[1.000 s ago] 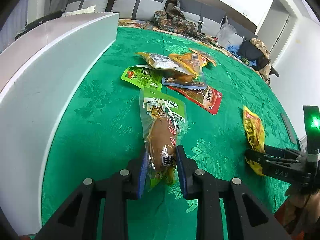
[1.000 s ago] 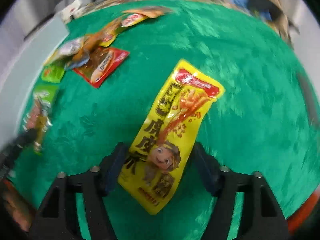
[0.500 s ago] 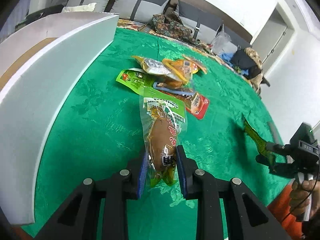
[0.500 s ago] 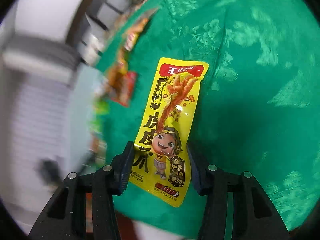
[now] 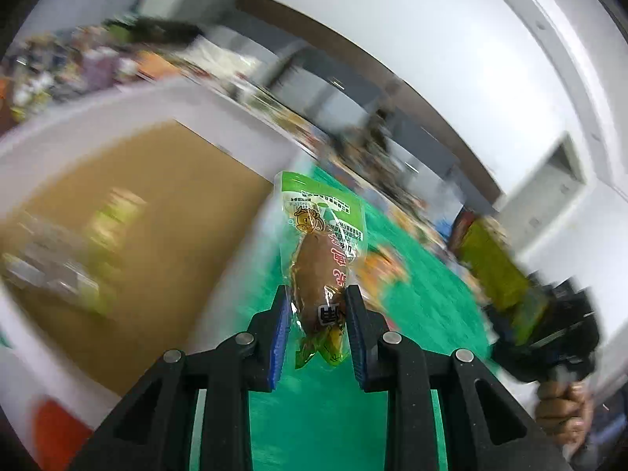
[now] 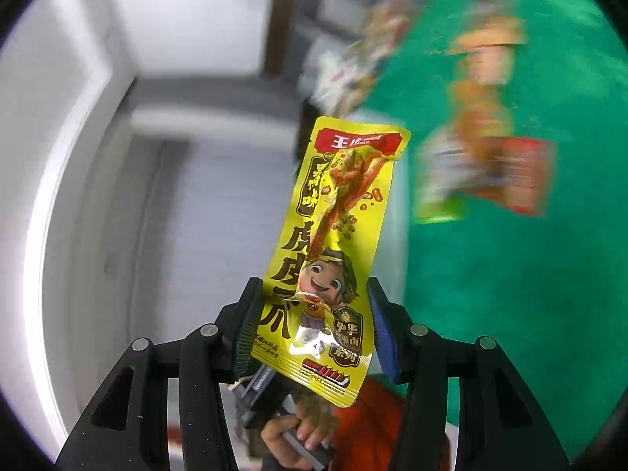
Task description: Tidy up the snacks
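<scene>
Pinching hard, the left claw (image 5: 317, 327) has its blue pads pressed on the lower end of a clear pouch (image 5: 322, 259), which is held up off the green worktop (image 5: 424, 306). That pouch has a bright green header with small print and a little cartoon badge, and a plump brown meat piece fills its middle, with red characters down one side. Its bottom corner pokes out below the pads, crinkled and greenish yellow. Beyond and to the left sits a white box (image 5: 117, 117) with a brown cardboard floor, a few blurred packets (image 5: 70, 259) lying inside it.

Over on the right, the right claw (image 6: 312, 329) grips a yellow pouch (image 6: 333, 251) across its width, and its jaws have just been closing in on it, the pads against both edges. This one is glossy, with a red brand strip at the top, a picture of reddish chicken feet, big dark characters down the left and a grinning cartoon figure near the pads. It buckles slightly where it is squeezed and stands clear of the cloth. Behind it, a blurred heap of orange, red and green snacks (image 6: 490, 149) lies on the worktop. The left-wrist view catches the same yellow pouch from its dull back.
</scene>
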`<action>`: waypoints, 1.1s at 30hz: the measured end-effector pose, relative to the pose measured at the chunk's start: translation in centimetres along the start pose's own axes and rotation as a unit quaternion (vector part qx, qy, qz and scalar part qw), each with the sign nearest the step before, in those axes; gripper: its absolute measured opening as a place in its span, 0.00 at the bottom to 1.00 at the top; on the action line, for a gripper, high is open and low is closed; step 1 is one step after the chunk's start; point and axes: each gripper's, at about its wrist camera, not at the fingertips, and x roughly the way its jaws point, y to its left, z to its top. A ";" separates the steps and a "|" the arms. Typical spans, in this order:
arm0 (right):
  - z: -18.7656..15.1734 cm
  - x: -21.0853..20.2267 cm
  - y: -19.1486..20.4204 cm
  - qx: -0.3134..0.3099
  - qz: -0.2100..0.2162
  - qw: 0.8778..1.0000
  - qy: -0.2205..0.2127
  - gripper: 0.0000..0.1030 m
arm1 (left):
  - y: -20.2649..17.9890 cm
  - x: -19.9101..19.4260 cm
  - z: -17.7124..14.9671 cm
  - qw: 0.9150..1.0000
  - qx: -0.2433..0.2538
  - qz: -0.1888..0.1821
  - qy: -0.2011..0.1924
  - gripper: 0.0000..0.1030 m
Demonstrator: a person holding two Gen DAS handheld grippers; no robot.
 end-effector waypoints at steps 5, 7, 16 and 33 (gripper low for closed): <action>-0.4 13.7 9.3 -0.160 -0.059 0.984 0.060 0.63 | 6.8 -0.9 3.6 0.991 -0.010 0.136 -0.003 0.51; -1.4 18.6 11.1 -0.211 -0.109 0.968 0.085 0.73 | 9.0 -1.0 3.9 0.984 -0.021 0.174 0.004 0.81; -2.9 16.2 8.6 -0.298 -0.220 0.927 0.057 0.72 | 6.7 -2.1 1.0 0.983 0.020 0.181 -0.015 0.89; -1.5 -12.0 -13.6 -0.240 -0.605 0.755 -0.077 0.71 | -12.4 19.5 -13.2 0.957 0.202 0.101 0.184 0.96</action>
